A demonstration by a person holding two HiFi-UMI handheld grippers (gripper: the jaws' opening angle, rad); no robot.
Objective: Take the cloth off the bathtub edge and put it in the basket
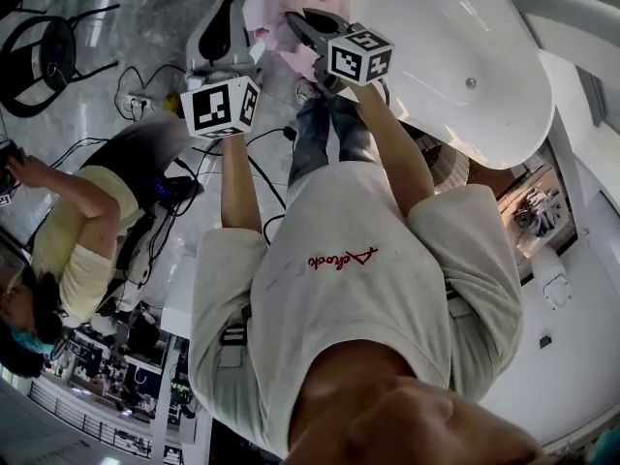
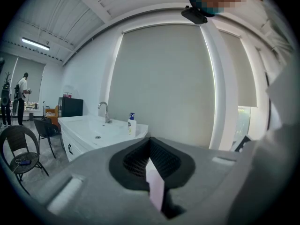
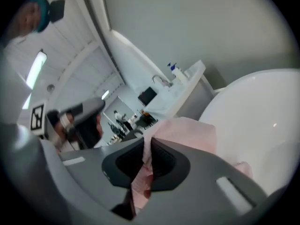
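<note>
Two tools are sharing one soft pink cloth, holding it up by the rim of the glossy white oval bathtub. The grey left gripper is pinching a pale strip of it between nearly closed jaws. The grey right gripper is clamping a bunched fold, the rest spilling out past its jaws in front of the tub.

bathtub blocks the right, a seated person the left.
</note>
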